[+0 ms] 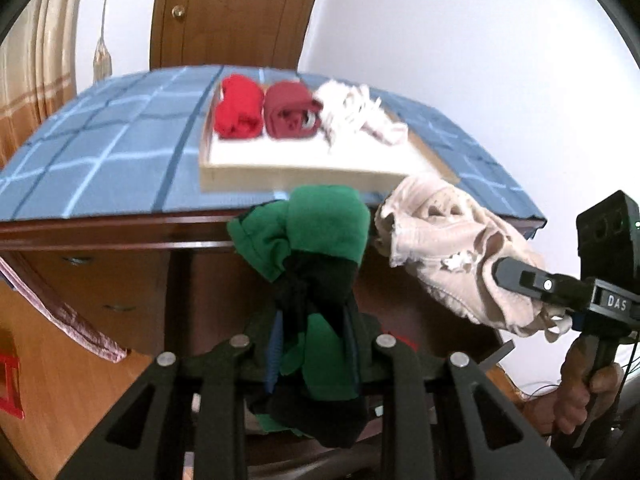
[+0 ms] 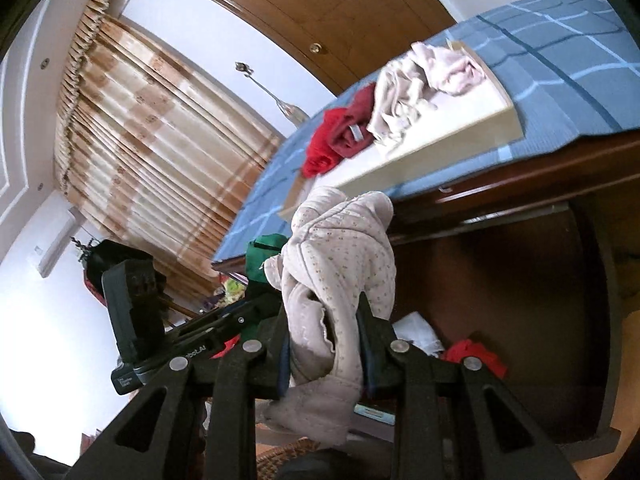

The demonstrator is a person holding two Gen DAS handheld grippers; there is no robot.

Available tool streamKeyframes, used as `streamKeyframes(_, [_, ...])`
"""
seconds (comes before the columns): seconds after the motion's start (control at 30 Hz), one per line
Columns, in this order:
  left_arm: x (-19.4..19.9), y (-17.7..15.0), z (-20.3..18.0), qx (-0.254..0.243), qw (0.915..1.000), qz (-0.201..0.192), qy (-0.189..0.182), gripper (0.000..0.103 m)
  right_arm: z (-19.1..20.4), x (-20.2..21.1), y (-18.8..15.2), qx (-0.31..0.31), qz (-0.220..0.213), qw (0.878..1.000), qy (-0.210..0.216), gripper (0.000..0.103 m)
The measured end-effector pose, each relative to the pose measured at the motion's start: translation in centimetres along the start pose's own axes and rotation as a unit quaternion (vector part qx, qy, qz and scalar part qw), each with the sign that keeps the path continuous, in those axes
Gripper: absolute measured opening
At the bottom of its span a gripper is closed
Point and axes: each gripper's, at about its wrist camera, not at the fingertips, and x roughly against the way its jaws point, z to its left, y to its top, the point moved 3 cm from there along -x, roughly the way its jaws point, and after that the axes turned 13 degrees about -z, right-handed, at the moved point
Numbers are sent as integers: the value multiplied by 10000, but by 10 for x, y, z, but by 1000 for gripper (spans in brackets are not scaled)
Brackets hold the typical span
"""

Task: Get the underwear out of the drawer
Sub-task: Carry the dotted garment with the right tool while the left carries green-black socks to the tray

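key relation: the white tray sits on the blue checked cloth in the upper middle of the left wrist view, above and beyond both loads; each garment hangs short of the tray's near wall, so the coming move looks like a carry up and forward over that wall
left gripper: lower centre of its own view; jaws drawn in tight, clamped on the green and black underwear; the bundle stands up out of the jaws, long axis roughly along the fingers, its green top overlapping the cloth edge in the picture
right gripper: lower centre of its own view; jaws narrow, pinching the beige underwear; the garment rises from the jaws toward the tray, a loose end drooping below them; a hand holds its handle at the lower right of the left wrist view
nearer arm: cannot tell with certainty; both loads sit about level with the table's front edge
already out: red underwear, dark red underwear and pale underwear lie in a row at the tray's far side
drawer: open, dark, right of the right wrist view; a red piece and a white piece lie inside, so the task seems unfinished
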Motion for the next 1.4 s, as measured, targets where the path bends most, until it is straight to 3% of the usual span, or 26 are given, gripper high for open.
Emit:
streamKeyframes(0.37, [-10,56,-41,-422,9974,-523,-249,24,24,16,55,342,-939,9950,-51,29])
streamKeyframes(0.63, [-52,98,-55,-253,9964,-714,-376,24,15,13,101,523,-1564,9855,-395,29])
streamKeyframes(0.8, [-79,116,-65,-262,9958,-781,-390,24,0,6,119,695,-1919,9753,-850,29])
streamKeyframes(1.0, [-121,127,-75,-276,9963,-775,-261,24,-26,-20,133,920,-2048,9646,-1386,29])
streamKeyframes(1.4, [-187,127,-75,-306,9981,-528,106,23,-59,-60,136,1216,-1874,9584,-1775,29])
